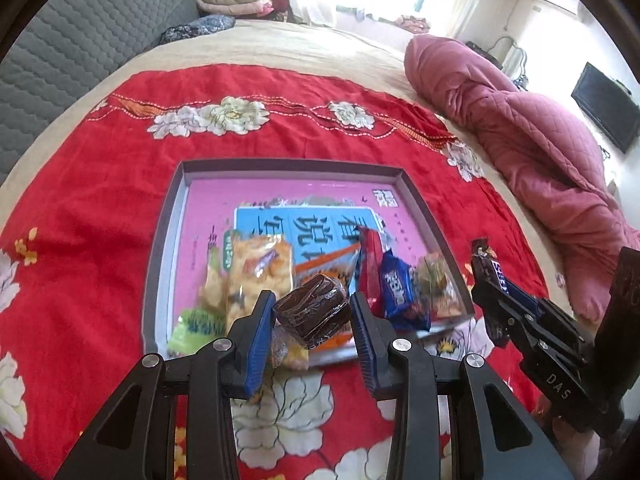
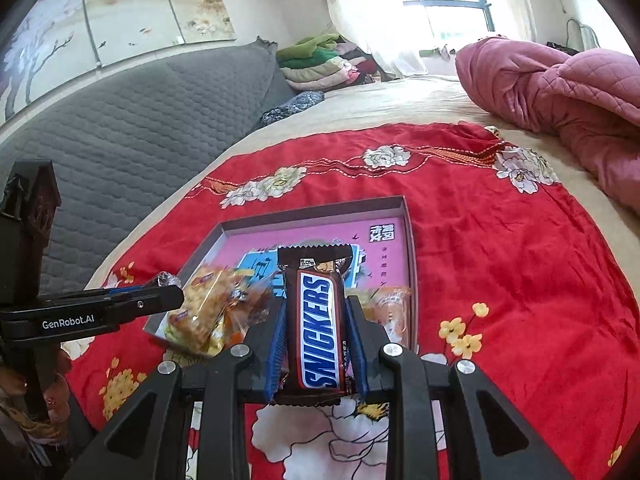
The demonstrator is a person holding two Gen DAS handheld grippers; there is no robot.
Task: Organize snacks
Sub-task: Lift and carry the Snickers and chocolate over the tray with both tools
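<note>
1. The blanket (image 1: pixel 120 200) was bright red, patterned with white and yellow flowers.
2. The tray (image 1: pixel 160 264) had grey walls and a pink base with a blue panel.
3. The Snickers bar (image 2: pixel 318 324) was brown with blue-and-white lettering.
4. The wrapped cake (image 1: pixel 312 312) was dark brown.
5. The quilt (image 1: pixel 540 152) was dusky pink, diamond-stitched.
6. Each tool had black arms and blue pads (image 1: pixel 256 336).

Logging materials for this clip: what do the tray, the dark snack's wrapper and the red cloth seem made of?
Tray: looks like matte grey cardboard, with thin folded walls and a printed pink base.
Dark snack's wrapper: clear, glossy plastic film, judging by its crinkles and highlights.
Red cloth: woven fabric, matte, with stitched floral trim and soft wrinkles.
</note>
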